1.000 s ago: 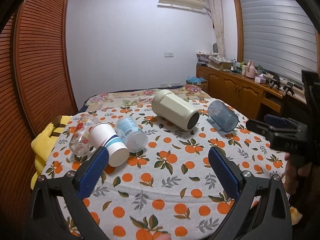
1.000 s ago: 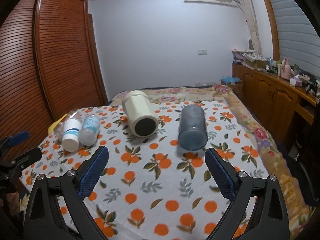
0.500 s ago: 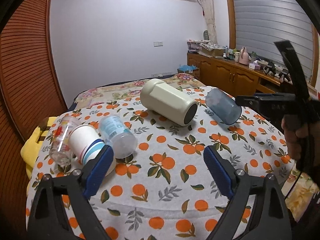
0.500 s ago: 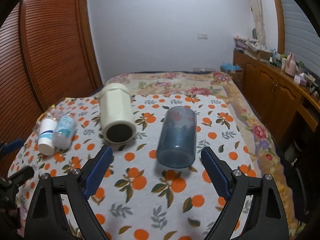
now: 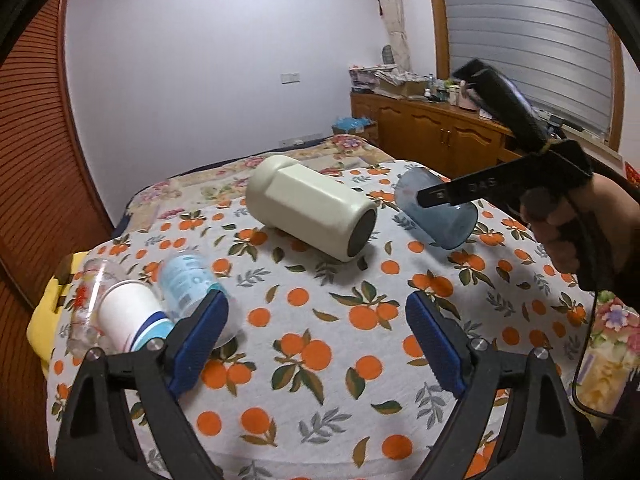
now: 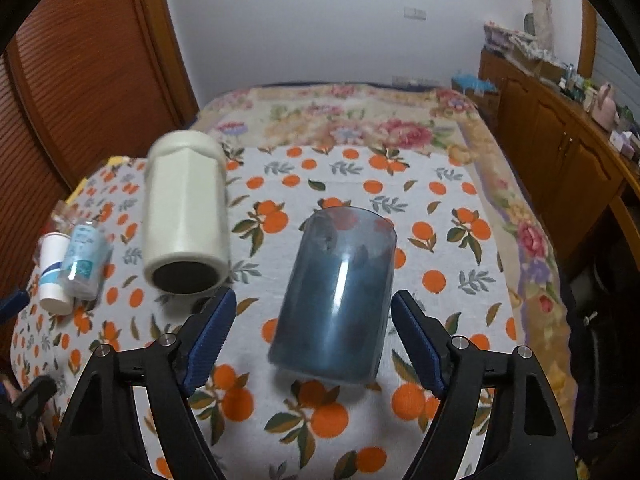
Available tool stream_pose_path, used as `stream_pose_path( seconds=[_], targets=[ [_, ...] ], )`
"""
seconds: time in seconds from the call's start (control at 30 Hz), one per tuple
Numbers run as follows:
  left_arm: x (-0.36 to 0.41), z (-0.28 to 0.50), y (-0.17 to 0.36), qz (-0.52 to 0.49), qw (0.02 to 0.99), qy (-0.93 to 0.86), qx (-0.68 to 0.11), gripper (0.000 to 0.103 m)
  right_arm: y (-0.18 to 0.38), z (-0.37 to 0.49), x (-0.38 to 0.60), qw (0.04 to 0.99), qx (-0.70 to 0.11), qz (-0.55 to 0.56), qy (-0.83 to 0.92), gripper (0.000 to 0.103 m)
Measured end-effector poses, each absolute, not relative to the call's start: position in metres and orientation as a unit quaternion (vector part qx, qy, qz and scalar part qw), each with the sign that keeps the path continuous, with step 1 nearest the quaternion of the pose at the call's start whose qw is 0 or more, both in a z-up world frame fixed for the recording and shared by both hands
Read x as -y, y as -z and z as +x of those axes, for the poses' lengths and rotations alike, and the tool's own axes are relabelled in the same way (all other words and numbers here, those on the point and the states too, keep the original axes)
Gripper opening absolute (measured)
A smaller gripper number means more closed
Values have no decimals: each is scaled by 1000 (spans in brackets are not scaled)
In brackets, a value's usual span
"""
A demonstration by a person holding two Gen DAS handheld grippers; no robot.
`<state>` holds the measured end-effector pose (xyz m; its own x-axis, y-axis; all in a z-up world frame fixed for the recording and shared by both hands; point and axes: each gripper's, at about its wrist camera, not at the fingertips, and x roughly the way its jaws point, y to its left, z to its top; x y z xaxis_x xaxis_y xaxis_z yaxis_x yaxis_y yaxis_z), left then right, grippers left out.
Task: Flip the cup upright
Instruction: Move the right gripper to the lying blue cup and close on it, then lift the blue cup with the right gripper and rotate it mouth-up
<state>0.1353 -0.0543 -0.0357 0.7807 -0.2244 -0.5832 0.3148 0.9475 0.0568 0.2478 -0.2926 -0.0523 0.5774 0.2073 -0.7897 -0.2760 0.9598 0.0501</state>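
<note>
A translucent blue cup (image 6: 336, 296) lies on its side on the orange-print cloth (image 6: 440, 240), mouth toward me. My right gripper (image 6: 312, 336) is open, its blue pads on either side of the cup's mouth end, not touching. In the left wrist view the blue cup (image 5: 444, 220) lies at the right, partly behind the hand-held right gripper (image 5: 424, 200). My left gripper (image 5: 316, 340) is open and empty above the cloth's near middle.
A cream jar (image 5: 312, 212) (image 6: 184, 220) lies on its side left of the blue cup. A white paper cup (image 5: 128, 316), a clear plastic cup (image 5: 188, 280) and a glass (image 5: 88, 292) lie at the left. A wooden sideboard (image 5: 440, 140) stands to the right.
My right gripper has moved forward and down until its open pads flank the blue cup's mouth end. My left gripper has drifted slightly closer to the table.
</note>
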Motion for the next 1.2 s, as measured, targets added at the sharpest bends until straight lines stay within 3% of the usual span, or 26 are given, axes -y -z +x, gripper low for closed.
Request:
stream_pose_path(
  seconds=[0.2,0.33,0.57,1.2],
  targets=[
    [56,149,39,56,936,155,-312,91,65,267,291,869,-474,-55,-128,81],
    [57,153,42,53,933,157,-320,91,73,276,294,854,-501,-50,-130,73],
    [49,151,42,42,932,153,-326,91,73,274,302,846,-512,-35,-147,71],
    [-4,109,37,0,936,113,-332,91,66,167,233,819,-499,-35,-282,71]
  ],
)
